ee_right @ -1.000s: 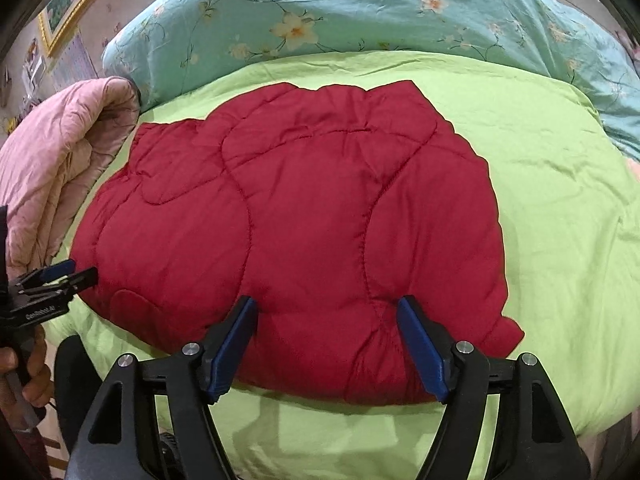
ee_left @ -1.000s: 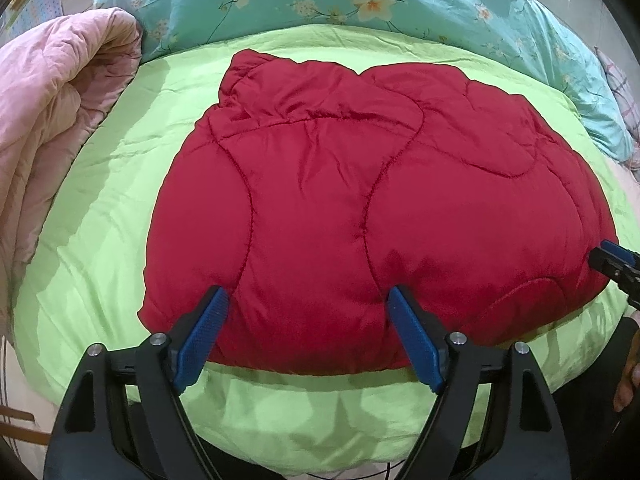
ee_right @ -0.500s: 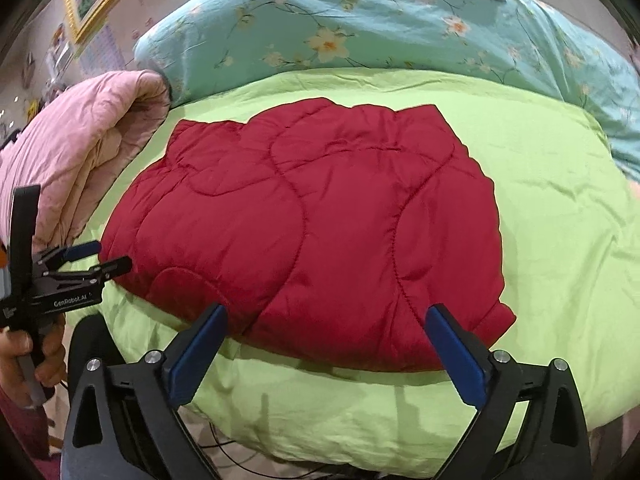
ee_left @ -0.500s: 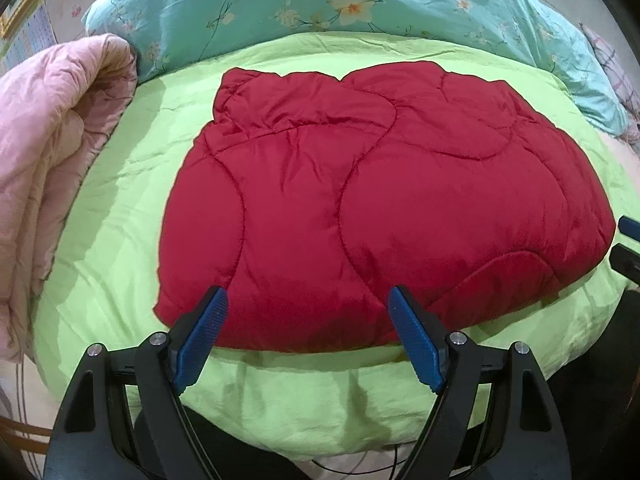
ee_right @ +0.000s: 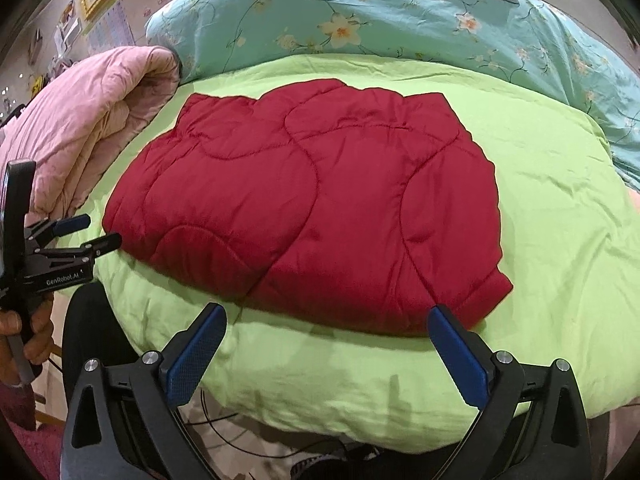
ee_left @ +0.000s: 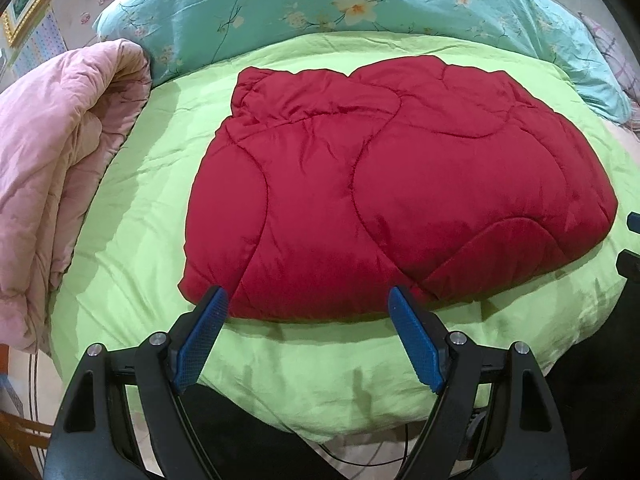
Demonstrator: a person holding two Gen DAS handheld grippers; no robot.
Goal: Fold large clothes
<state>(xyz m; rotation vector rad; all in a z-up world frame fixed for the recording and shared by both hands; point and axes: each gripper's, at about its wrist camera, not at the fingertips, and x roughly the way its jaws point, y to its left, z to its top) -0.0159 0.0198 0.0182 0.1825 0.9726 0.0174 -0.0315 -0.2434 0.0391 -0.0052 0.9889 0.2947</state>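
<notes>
A red quilted padded garment (ee_left: 392, 200) lies folded flat on the lime-green bedcover (ee_left: 132, 208); it also shows in the right wrist view (ee_right: 320, 208). My left gripper (ee_left: 306, 304) is open and empty, hovering just off the garment's near edge. It shows from the side in the right wrist view (ee_right: 94, 232), left of the garment. My right gripper (ee_right: 326, 320) is open and empty, back from the garment's near right edge. Its fingertips (ee_left: 632, 224) peek in at the right border of the left wrist view.
A rolled pink quilt (ee_left: 52, 152) lies along the left side of the bed (ee_right: 80, 128). A teal floral duvet (ee_left: 360, 4) is piled at the back. The green cover's front edge (ee_right: 360, 392) drops to the floor, where a black cable lies.
Both grippers have pulled back and away from the red garment, which now looks smaller and farther. The right gripper's jaws have opened wider. The garment has not moved.
</notes>
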